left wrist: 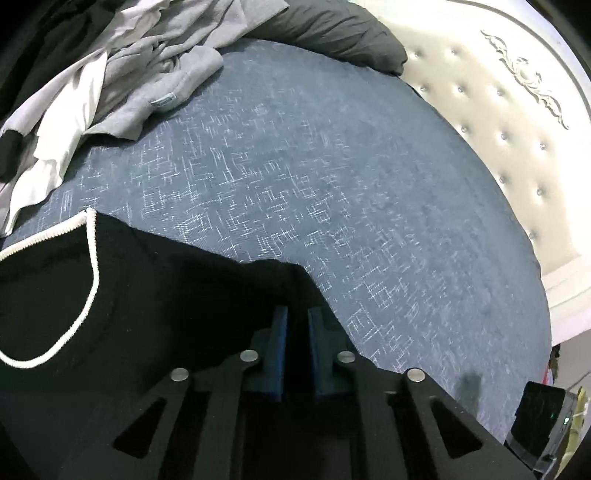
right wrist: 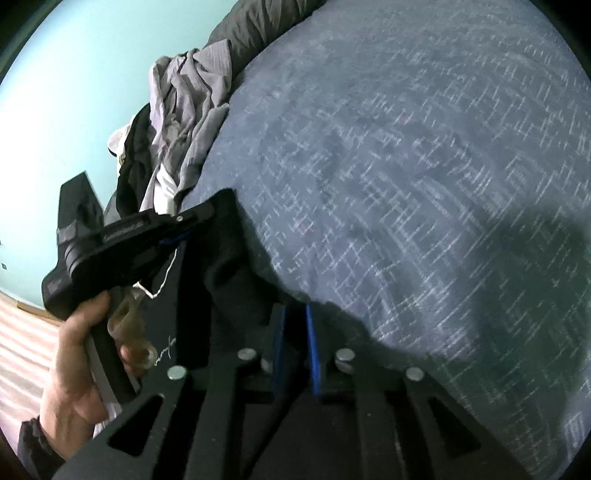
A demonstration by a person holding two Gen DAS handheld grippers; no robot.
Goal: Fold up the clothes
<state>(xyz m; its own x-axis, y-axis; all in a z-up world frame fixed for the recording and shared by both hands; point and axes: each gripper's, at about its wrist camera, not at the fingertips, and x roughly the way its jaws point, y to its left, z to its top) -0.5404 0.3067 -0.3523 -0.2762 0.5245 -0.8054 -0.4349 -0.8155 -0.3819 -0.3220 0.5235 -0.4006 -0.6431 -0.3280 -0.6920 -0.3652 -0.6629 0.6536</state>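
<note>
Your left gripper (left wrist: 297, 317) clenches the edge of a black garment (left wrist: 147, 295) with white piping, spread across the lower left of the frame on the blue patterned bed (left wrist: 332, 166). Only this view shows the tufted cream headboard (left wrist: 498, 110) at upper right and a dark pillow (left wrist: 332, 29) at top. The right wrist view alone shows your hand (right wrist: 74, 362) at lower left and a pale blue wall (right wrist: 74, 92). There your right gripper (right wrist: 295, 321) grasps the same garment, jaws nearly closed. Small white script on the cloth is unreadable. Crumpled grey clothes (left wrist: 155, 74) lie at upper left.
</note>
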